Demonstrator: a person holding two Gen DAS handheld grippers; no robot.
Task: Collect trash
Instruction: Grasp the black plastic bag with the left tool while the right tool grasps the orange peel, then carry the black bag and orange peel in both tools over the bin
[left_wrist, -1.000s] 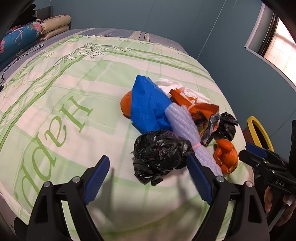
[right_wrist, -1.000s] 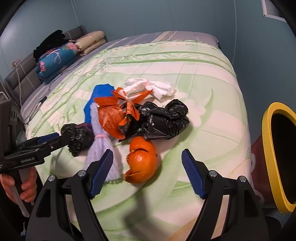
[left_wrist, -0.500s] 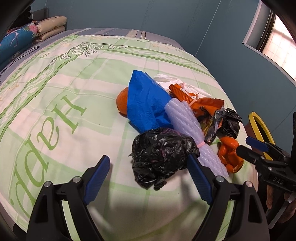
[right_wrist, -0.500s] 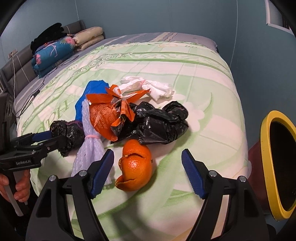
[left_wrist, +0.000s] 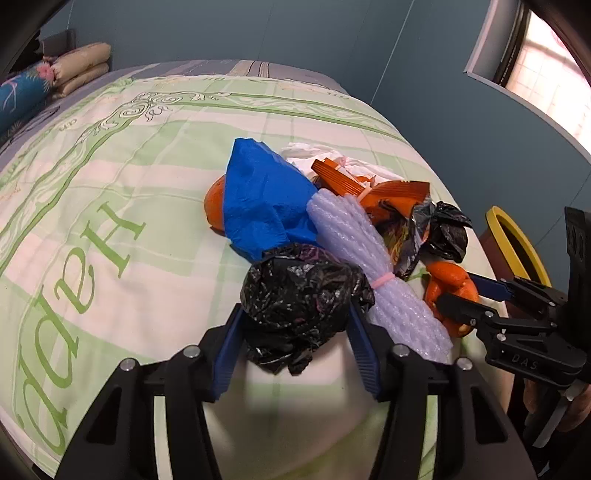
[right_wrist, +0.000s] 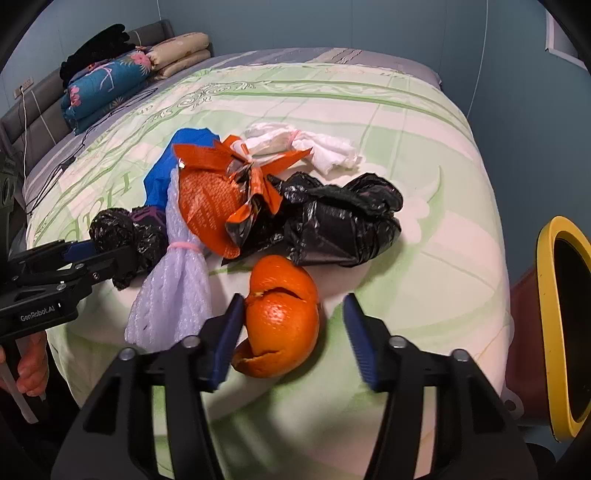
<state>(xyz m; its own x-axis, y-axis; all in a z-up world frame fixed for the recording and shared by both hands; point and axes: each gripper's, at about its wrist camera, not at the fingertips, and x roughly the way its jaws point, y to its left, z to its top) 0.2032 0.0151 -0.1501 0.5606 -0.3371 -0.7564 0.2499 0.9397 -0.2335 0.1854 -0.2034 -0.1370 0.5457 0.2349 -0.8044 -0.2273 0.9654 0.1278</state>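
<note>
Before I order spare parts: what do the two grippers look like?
Both are matte black plastic frames with silver screws and ribbed blue pads on the fingers. The left gripper bears white "GenRobot.AI" lettering on its side; the right gripper shows "DAS". No cables or sleeves show.

Left gripper (left_wrist: 295, 347): black frame, ribbed blue pads, silver screws; side reads "GenRobot.AI". Right gripper (right_wrist: 293, 339): same build, side reads "DAS". Pale trigger under each handle.

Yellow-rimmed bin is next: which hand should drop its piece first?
Probably right. The right gripper brackets the orange peel nearest the bin; the left gripper, closing around the black bag, is farther away.
</note>
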